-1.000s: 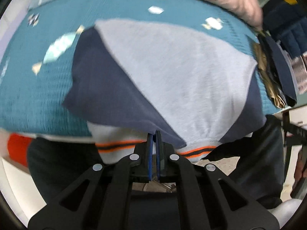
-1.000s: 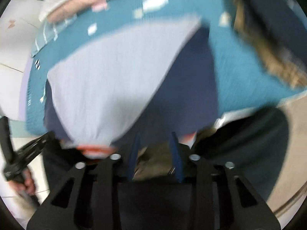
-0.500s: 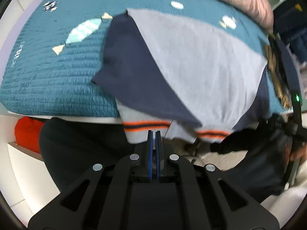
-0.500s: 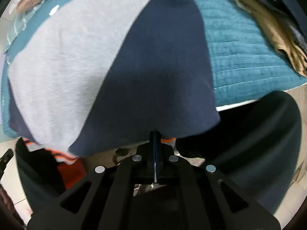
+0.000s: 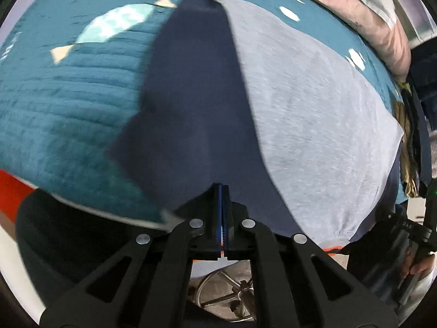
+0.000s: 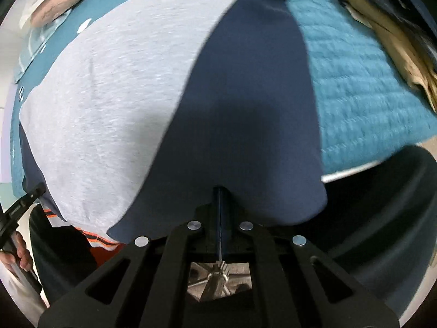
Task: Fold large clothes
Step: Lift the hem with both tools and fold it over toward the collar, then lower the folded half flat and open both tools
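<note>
We're over a bed with a teal quilt [image 5: 54, 104]. Grey-navy sweatshirt [image 5: 314, 114] lies ahead of both grippers; left gripper [image 5: 221, 188] and right gripper [image 6: 220, 191] fingers pinched on navy edges. Only right view shows tan clothing [image 6: 404, 52]; only left, pink bedding [image 5: 382, 35].

A sweatshirt [image 5: 314, 114] is lying spread on a quilted bedspread [image 5: 60, 114], its hem hanging over the near bed edge. The left gripper [image 5: 221, 191] is sitting at the near edge of its left sleeve [image 5: 196, 104], the right gripper [image 6: 220, 194] at its right sleeve [image 6: 245, 114]. A pile of clothes [image 6: 387, 24] is lying to the right. A pillow [image 5: 377, 24] is resting behind the sweatshirt.
</note>
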